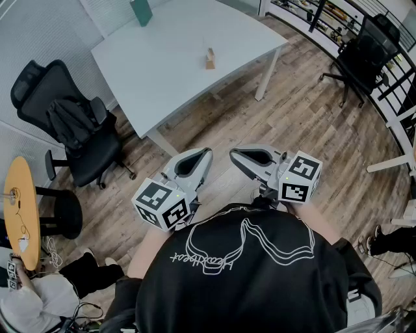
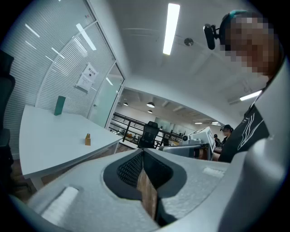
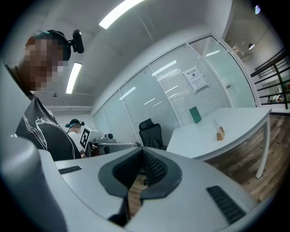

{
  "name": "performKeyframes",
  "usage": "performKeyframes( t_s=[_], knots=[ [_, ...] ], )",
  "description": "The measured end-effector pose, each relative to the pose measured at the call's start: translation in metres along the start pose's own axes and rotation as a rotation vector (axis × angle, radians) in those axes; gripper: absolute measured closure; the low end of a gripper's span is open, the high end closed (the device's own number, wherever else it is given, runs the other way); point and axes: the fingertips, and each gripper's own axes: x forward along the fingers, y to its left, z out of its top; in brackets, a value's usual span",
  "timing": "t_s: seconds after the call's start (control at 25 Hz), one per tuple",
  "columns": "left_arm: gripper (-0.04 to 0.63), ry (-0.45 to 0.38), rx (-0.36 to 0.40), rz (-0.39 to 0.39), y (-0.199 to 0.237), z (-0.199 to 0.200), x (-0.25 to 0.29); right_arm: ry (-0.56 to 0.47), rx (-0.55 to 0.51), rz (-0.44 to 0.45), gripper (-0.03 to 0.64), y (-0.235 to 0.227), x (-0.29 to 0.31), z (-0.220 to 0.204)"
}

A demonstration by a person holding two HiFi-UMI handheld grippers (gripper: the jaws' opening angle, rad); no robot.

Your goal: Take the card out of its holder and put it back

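A small wooden card holder (image 1: pixel 210 62) stands on the white table (image 1: pixel 169 71), far ahead of me, with a pale card upright in it. The same holder shows small in the left gripper view (image 2: pixel 87 140) and the right gripper view (image 3: pixel 220 133). Both grippers are held close to my chest, over the wooden floor and well short of the table. My left gripper (image 1: pixel 207 153) (image 2: pixel 142 152) is shut with nothing in it. My right gripper (image 1: pixel 234 155) (image 3: pixel 142 148) also has its jaw tips together and holds nothing.
A green box (image 1: pixel 141 12) stands at the table's far end. A black office chair (image 1: pixel 71 127) sits left of the table, another chair (image 1: pixel 364 49) at the right by a railing. A round yellow table (image 1: pixel 18 208) and a seated person (image 1: pixel 39 302) are at the lower left.
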Motion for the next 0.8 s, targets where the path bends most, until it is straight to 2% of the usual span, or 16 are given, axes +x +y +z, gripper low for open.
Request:
performKeyframes(
  t_s=[0.52,0.8],
  knots=[
    [0.581,-0.004,-0.001,-0.006,0.0016,-0.0009,0.0011,0.002,-0.003,-0.009,0.609,-0.0030,0.0005,-0.0008],
    [0.581,-0.037,0.009,0.011,0.0070,0.0052,-0.0042,-0.029,0.022,-0.022,0.607,-0.0075,0.0017,0.0032]
  ],
)
